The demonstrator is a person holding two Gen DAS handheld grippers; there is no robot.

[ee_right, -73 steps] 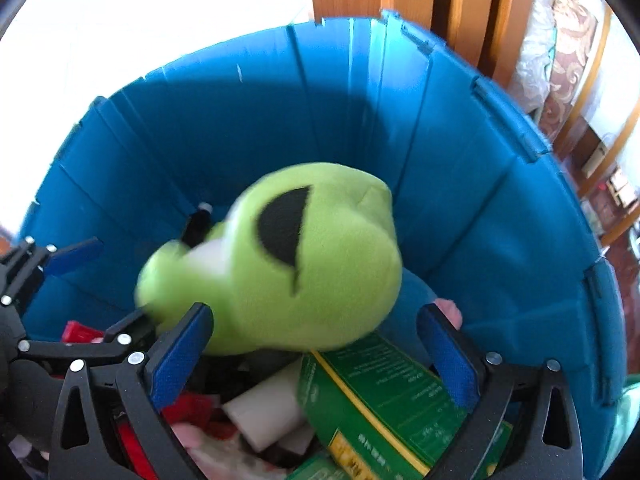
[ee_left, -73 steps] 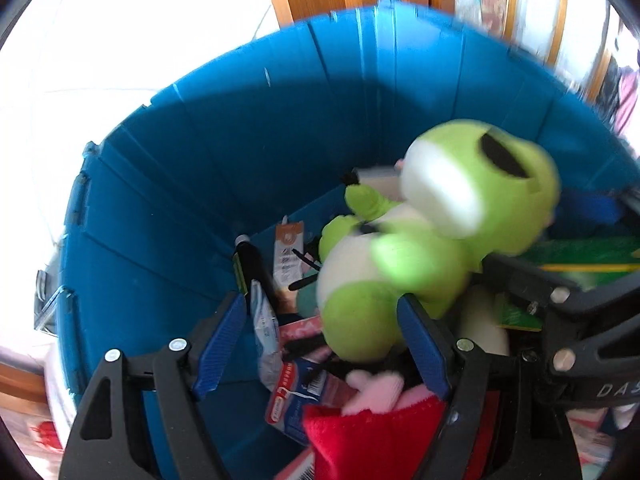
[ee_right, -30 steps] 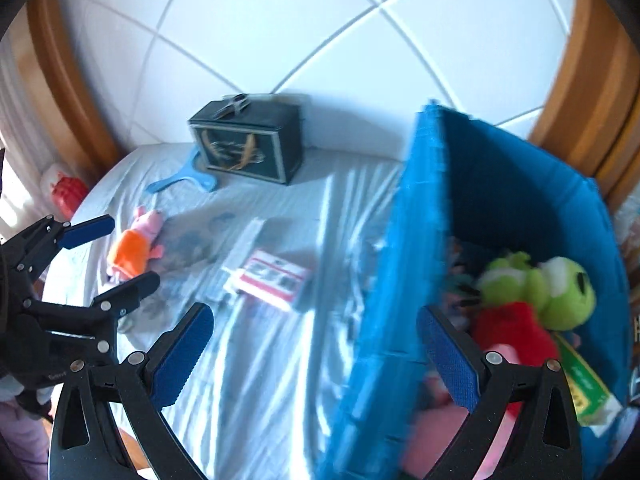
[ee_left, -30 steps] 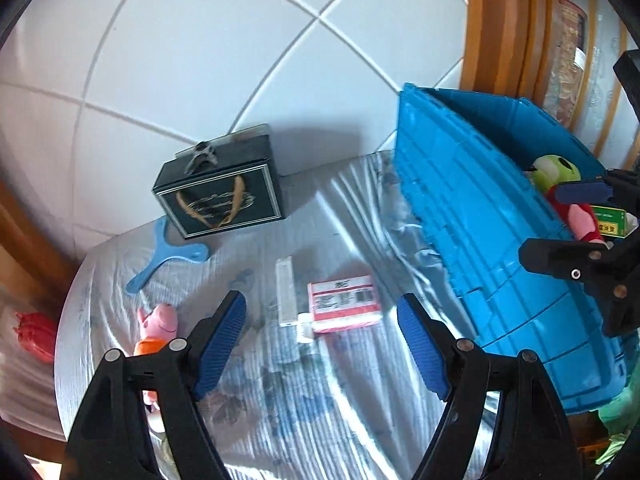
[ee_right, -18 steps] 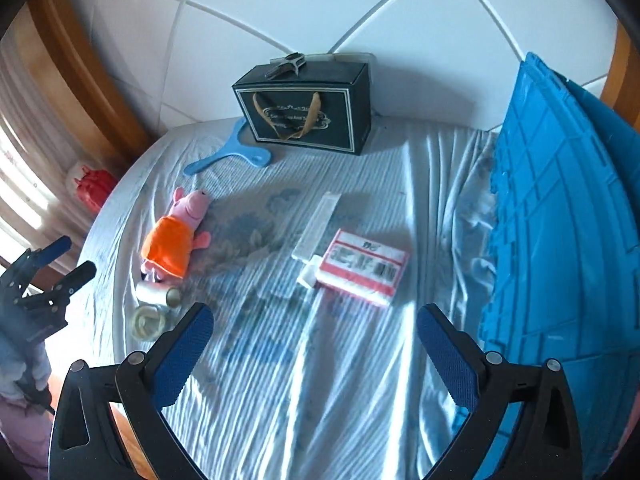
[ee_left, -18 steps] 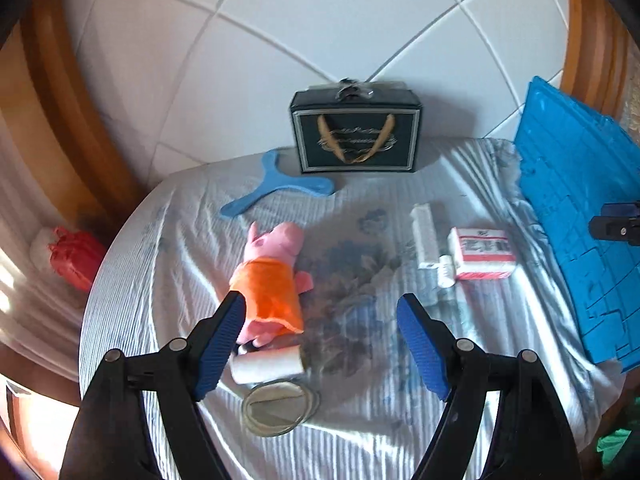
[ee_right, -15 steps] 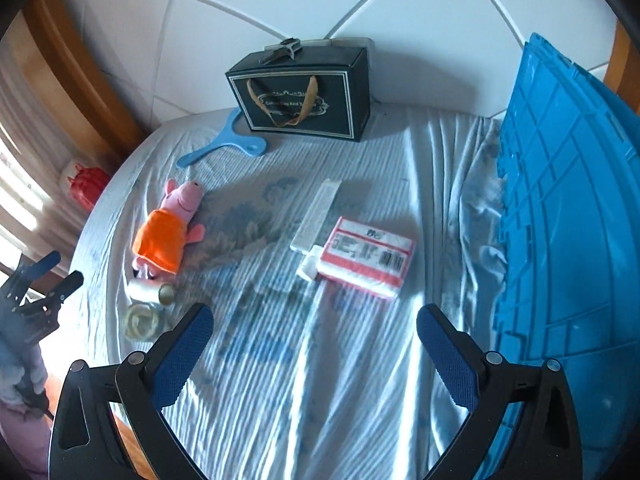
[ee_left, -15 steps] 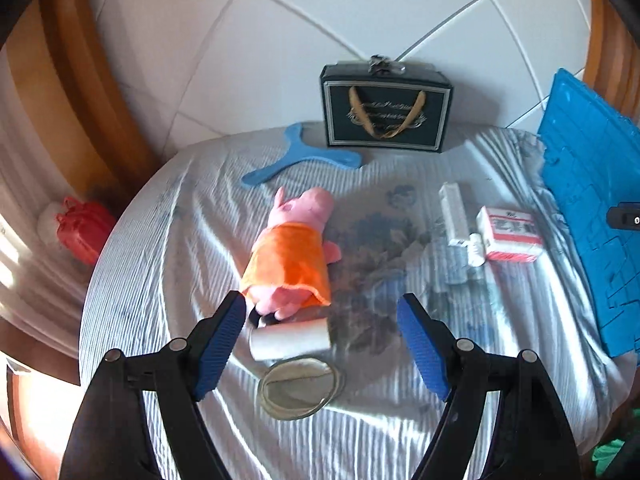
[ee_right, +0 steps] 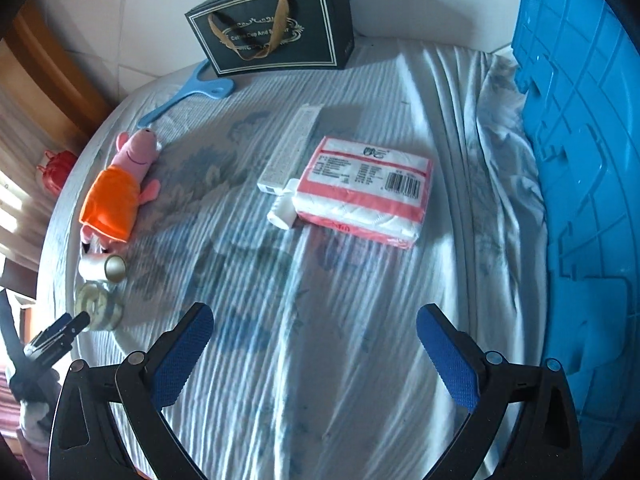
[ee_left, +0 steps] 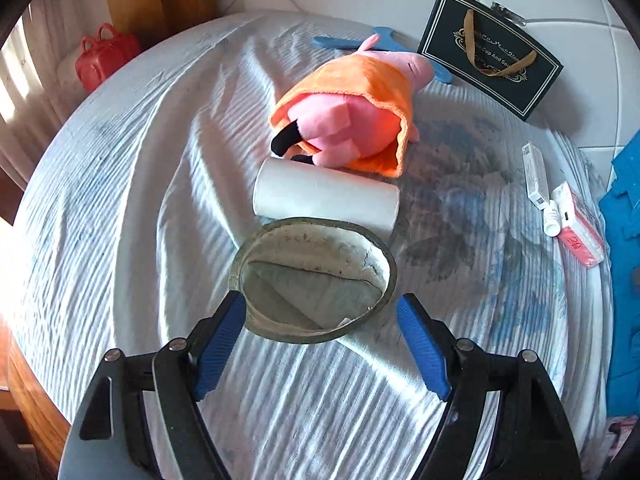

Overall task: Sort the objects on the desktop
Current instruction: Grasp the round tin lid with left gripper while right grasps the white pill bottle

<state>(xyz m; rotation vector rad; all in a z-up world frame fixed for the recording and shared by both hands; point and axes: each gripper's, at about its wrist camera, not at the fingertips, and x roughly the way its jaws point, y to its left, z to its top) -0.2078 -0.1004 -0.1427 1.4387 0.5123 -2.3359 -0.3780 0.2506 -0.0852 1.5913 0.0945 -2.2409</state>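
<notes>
My left gripper (ee_left: 320, 338) is open, its jaws on either side of the near rim of a round grey tin (ee_left: 314, 280) on the cloth; the left pad touches the rim. Behind the tin lie a white roll (ee_left: 326, 199) and a pink pig plush in an orange dress (ee_left: 348, 118). My right gripper (ee_right: 314, 354) is open and empty above bare cloth. Ahead of it lie a pink-and-white tissue pack (ee_right: 366, 192), a small white bottle (ee_right: 282, 210) and a long white box (ee_right: 292, 148). The tin (ee_right: 96, 306), roll (ee_right: 102, 268) and pig (ee_right: 116, 188) show at the far left there.
A blue crate (ee_right: 580, 160) stands at the right edge of the table. A dark gift bag (ee_right: 272, 24) stands at the back by the wall, a blue hand mirror (ee_right: 188, 94) beside it. A red bag (ee_left: 104, 56) sits off the table's left.
Both grippers left the blue crate, where the green frog plush now lies. My left gripper swung left and dropped close to the tin. My right gripper moved over the table's middle.
</notes>
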